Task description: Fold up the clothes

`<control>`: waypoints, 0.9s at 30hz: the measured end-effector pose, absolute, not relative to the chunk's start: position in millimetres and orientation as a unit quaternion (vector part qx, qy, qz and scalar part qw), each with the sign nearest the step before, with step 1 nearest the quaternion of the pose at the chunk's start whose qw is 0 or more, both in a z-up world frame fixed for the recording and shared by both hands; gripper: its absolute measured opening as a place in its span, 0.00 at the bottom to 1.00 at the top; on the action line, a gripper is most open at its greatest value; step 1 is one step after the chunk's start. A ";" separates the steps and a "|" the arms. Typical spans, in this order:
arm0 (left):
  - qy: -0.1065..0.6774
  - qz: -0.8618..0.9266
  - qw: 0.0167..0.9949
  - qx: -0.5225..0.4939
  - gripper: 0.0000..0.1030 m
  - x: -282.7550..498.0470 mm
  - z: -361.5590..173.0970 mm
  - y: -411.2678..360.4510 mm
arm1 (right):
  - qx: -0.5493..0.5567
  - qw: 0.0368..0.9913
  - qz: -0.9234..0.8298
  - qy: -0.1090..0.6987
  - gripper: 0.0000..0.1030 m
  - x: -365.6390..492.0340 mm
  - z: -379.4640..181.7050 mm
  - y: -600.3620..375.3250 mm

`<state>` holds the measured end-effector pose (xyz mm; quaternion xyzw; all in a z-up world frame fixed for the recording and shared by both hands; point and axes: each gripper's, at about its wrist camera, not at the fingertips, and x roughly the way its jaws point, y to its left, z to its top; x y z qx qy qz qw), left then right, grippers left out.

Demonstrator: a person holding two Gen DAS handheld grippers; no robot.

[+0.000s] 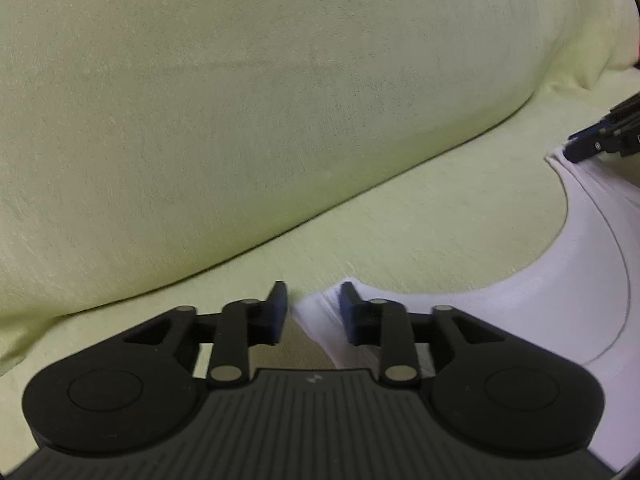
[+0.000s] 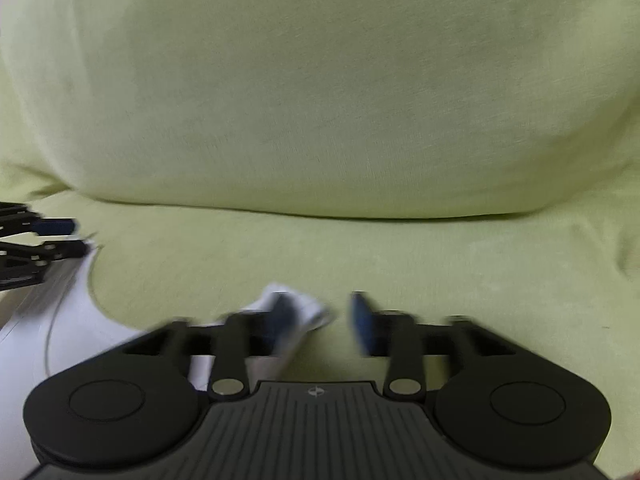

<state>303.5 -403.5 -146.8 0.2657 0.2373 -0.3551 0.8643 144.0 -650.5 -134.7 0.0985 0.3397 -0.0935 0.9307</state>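
Note:
A white sleeveless top (image 1: pixel 580 280) lies flat on a yellow-green sofa seat (image 1: pixel 440 216), its curved neckline facing the back cushion. My left gripper (image 1: pixel 314 304) stands open low over one shoulder strap (image 1: pixel 320 300). The strap end lies between the fingers, against the right one and clear of the left. In the right wrist view, blurred, my right gripper (image 2: pixel 322 314) is open over the other strap (image 2: pixel 310 306), which lies by its left finger. The top (image 2: pixel 72 320) spreads away to the left. Each view catches the other gripper at its edge.
The sofa's big back cushion (image 1: pixel 240 100) rises just beyond the straps and fills the upper half of both views (image 2: pixel 320 100). Bare seat cover (image 2: pixel 500 272) stretches to the right of my right gripper.

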 end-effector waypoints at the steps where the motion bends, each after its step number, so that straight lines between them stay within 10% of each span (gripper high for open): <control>1: 0.244 -0.354 0.866 0.255 0.34 306.5 -142.1 -401.6 | 0.101 0.931 -0.109 0.334 0.50 138.7 -127.9 -652.0; 7: 0.280 -0.284 0.907 0.132 0.29 307.7 -88.8 -343.3 | 0.133 0.946 -0.111 0.275 0.49 56.4 -80.5 -633.6; 10: 0.279 -0.325 0.895 0.126 0.20 256.5 -72.1 -308.0 | 0.126 0.947 -0.042 0.294 0.17 15.6 -80.7 -588.1; 20: 0.355 -0.291 0.875 0.155 0.21 163.4 -134.2 -268.9 | 0.185 0.904 -0.150 0.355 0.00 -44.7 -124.1 -555.9; 22: 0.387 -0.245 0.881 0.117 0.27 166.6 -126.9 -256.0 | 0.219 0.892 -0.185 0.350 0.16 -59.9 -118.7 -562.4; 27: 0.392 -0.207 0.888 0.124 0.20 124.0 -98.2 -239.8 | 0.239 0.897 -0.173 0.329 0.18 -105.5 -90.7 -536.5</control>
